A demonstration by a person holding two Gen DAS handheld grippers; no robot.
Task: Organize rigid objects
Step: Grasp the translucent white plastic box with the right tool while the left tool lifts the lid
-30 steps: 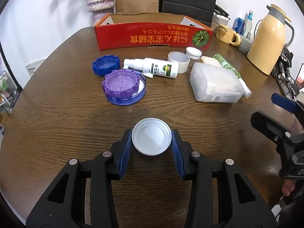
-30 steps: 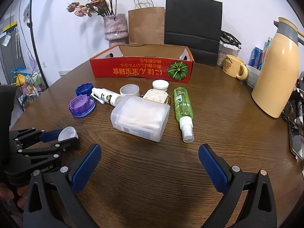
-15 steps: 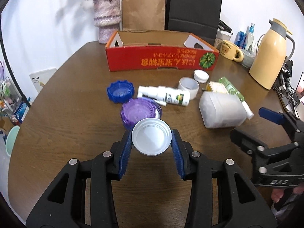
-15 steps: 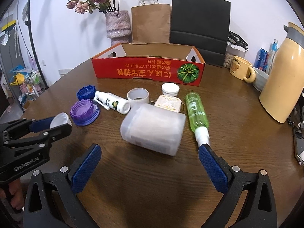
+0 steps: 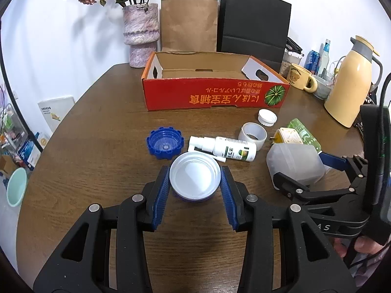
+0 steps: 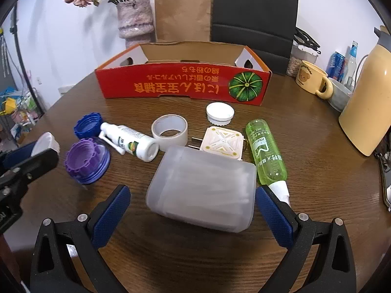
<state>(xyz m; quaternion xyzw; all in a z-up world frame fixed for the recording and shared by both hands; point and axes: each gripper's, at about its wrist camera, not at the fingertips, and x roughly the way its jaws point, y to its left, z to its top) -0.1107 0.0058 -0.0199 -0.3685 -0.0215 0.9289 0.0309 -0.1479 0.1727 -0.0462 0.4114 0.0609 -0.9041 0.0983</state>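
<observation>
White lid [image 5: 195,179]: pinched between the left claw's [image 5: 195,190] blue pads, above the purple lid [image 6: 86,161].
Left claw: angled down over the desk [image 5: 97,171].
Right claw [image 6: 193,210]: spread wide, straddling the frosted container [image 6: 202,190], tilted downward.
Red box [image 5: 215,92]: behind.

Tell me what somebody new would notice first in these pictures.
Probably the red cardboard box standing open at the back of the wooden table. Next, the left tongs holding a white lid up front, and the frosted plastic container lying between the open right tongs.
</observation>
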